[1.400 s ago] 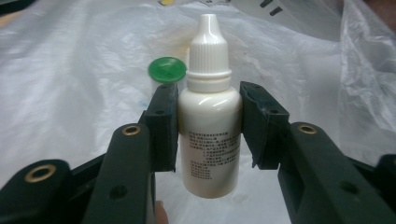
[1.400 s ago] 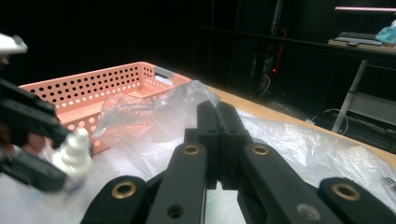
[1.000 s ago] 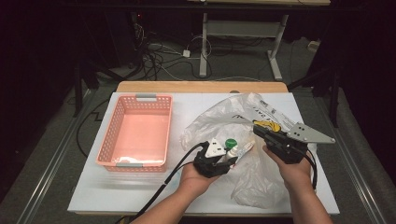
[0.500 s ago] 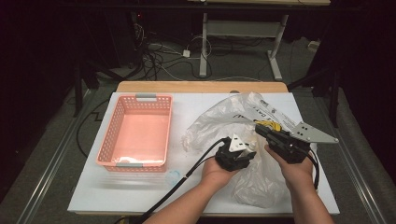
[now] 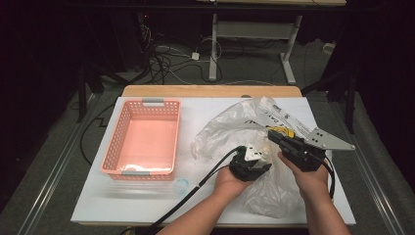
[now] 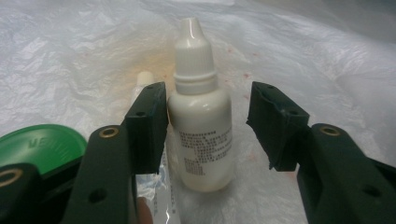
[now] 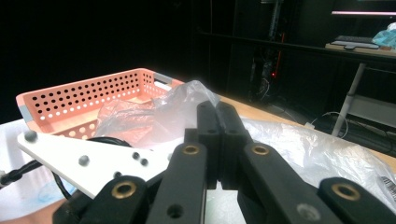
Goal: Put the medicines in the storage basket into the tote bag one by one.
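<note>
Straddling the white dropper bottle (image 6: 201, 135) inside the plastic bag (image 5: 230, 129), mid-frame: left tongs (image 6: 208, 123) just widened, pads not yet pressing. Right tongs (image 7: 218, 140) clenched on the bag. Still to do: gripping, lifting, moving into pink basket (image 5: 142, 169), centre-left.

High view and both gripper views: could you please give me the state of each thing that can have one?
Left hand-held gripper: jaws just opening, dropper bottle between them, right pad clear of it.
Right hand-held gripper: shut, pinching the plastic bag.
Dropper bottle: upright, white cap on.
Plastic bag: crumpled, held up at one edge.
Pink basket: upright, nothing visible inside.
</note>
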{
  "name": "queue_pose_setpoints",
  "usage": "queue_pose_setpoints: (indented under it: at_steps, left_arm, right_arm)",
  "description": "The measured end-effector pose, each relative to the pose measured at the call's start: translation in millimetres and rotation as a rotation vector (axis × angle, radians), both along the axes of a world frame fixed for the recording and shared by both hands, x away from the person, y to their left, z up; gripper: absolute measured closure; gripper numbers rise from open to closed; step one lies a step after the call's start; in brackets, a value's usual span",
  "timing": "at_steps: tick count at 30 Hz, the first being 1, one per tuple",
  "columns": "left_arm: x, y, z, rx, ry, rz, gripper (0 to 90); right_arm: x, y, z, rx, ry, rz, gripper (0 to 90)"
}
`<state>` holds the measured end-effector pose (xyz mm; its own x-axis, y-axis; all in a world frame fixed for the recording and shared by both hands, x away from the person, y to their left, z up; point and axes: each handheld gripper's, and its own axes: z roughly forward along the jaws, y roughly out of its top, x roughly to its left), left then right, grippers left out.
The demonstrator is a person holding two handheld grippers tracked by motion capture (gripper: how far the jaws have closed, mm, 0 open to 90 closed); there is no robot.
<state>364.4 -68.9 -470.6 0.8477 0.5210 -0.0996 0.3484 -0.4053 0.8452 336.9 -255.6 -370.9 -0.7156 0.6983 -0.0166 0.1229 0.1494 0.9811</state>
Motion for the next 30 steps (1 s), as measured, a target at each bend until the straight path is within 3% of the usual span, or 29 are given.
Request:
queue_pose_setpoints:
  at_steps: [4,14,19,22,26,29,30]
  left_arm:
    - [-4.9,9.9,2.4,-0.002,0.000,0.003,38.3]
    - [-27.9,54.8,9.6,-0.018,-0.019,0.024,32.7]
    - [-40.5,81.9,9.2,0.018,-0.021,0.039,32.6]
    - [-45.8,96.3,6.6,0.064,-0.016,0.051,30.8]
    - [-48.6,110.0,-0.7,0.114,0.040,0.082,22.7]
    - [-50.1,111.8,-7.8,0.154,0.065,0.102,14.6]
    - [-48.8,110.4,-10.3,0.160,0.094,0.092,13.3]
  right_arm:
    - [0.3,0.4,-0.3,-0.001,0.000,-0.001,90.0]
    - [0.4,2.5,-1.2,-0.008,0.004,-0.003,90.0]
    - [0.5,3.5,-2.0,-0.009,0.007,-0.003,90.0]
    - [0.1,3.5,-1.4,-0.012,0.003,-0.004,90.0]
    - [-0.2,3.3,-1.1,-0.012,0.003,-0.006,90.0]
    - [0.1,3.8,-1.8,-0.010,0.009,-0.006,90.0]
    - [0.4,3.7,-2.1,-0.018,0.005,-0.003,90.0]
